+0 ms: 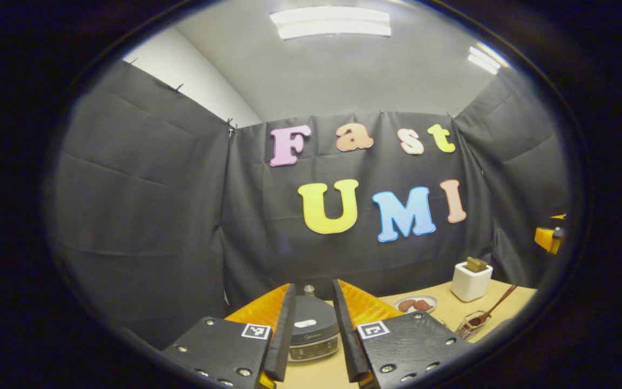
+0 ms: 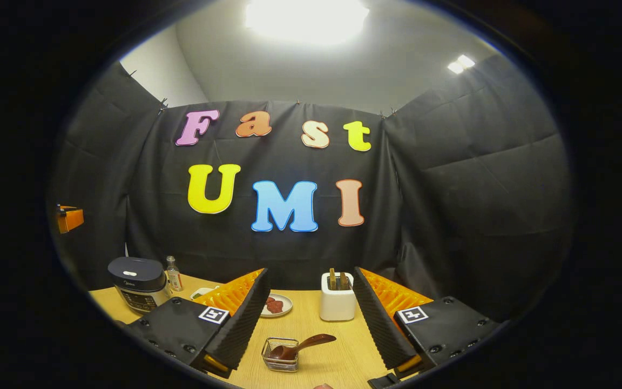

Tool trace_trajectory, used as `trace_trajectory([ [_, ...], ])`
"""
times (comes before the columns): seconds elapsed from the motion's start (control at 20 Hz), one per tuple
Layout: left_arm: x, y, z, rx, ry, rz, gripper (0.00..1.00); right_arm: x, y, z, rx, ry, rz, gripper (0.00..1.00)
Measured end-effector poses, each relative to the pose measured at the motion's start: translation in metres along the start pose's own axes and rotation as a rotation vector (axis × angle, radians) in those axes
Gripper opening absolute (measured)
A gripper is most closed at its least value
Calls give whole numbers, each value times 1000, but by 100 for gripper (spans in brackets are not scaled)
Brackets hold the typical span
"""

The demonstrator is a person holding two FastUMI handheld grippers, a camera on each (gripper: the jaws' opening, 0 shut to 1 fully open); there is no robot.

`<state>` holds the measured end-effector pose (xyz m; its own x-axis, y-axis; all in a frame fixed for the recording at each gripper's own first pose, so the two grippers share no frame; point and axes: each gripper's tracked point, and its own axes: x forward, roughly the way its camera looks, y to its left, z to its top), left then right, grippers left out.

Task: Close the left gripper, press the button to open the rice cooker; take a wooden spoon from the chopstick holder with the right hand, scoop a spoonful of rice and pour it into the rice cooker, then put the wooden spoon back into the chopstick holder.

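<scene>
left claw (image 1: 313, 329) part open with nothing in it, rice cooker (image 1: 313, 327) lid down right ahead on the table (image 1: 451, 310), right claw (image 2: 311, 319) wide open and empty, wooden spoon (image 2: 300, 346) resting in the small glass dish (image 2: 280, 356) near it, white chopstick holder (image 2: 337, 302) farther back

The right gripper (image 2: 311, 319), fingers spread, frames the chopstick holder (image 2: 337, 302) (a wooden spoon (image 2: 303, 346) lies nearer, in a basket (image 2: 280, 361)).

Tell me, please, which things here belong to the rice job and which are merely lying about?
Job: rice cooker, lid shut; white chopstick holder; wooden spoon resting in the small glass container.
Lying about: plate with reddish pieces; small bottle.
</scene>
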<state>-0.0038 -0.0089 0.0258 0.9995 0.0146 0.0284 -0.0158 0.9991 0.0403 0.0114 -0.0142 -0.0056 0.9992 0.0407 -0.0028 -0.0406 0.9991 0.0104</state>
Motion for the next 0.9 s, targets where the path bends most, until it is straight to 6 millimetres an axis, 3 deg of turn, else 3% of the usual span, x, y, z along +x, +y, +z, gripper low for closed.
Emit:
trace_trajectory([
  [0.1,0,-5,-1,-9,6,-21,36,1,0,0,3,0,2,97],
  [0.15,1,2,1,-7,0,4,37,1,1,1,4,-1,5,97],
  [0.3,3,-1,4,-19,-8,-6,17,2,-1,0,1,0,10,97],
  [0.35,3,6,5,-15,-13,12,17,2,-1,-1,1,2,13,97],
  [0.45,6,0,4,-14,-8,17,2,2,-3,-2,1,3,15,97],
  [0.9,13,-14,-2,-22,28,8,2,9,-23,-10,17,6,44,97],
])
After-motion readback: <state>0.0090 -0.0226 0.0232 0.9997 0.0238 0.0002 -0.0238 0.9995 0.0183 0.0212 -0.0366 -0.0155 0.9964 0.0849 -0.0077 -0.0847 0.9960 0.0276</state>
